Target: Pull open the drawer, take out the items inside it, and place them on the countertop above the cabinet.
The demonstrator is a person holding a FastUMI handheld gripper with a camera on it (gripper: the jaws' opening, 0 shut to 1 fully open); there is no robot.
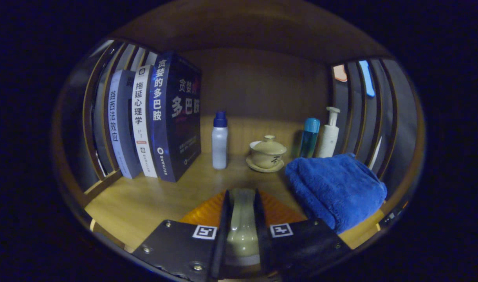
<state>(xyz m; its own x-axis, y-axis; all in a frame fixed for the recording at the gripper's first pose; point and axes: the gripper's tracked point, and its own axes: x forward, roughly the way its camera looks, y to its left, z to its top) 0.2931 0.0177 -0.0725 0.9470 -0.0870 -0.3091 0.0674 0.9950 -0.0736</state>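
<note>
My gripper (242,194) is shut on a pale, glossy, bottle-like item (242,225) that stands upright between the two fingers and fills the gap. It is held just above the near part of the wooden countertop (145,199). A folded blue towel (334,188) lies on the countertop immediately right of the fingers. Beyond the fingertips sits a lidded cream tea bowl on its saucer (267,153). The bottom of the held item is hidden by the fingers.
Three upright books (160,117) lean at the back left. A white bottle with a blue cap (219,141) stands beside them. A teal bottle (309,137) and a white pump bottle (329,135) stand at the back right. Slatted wooden sides and a wooden top enclose the space.
</note>
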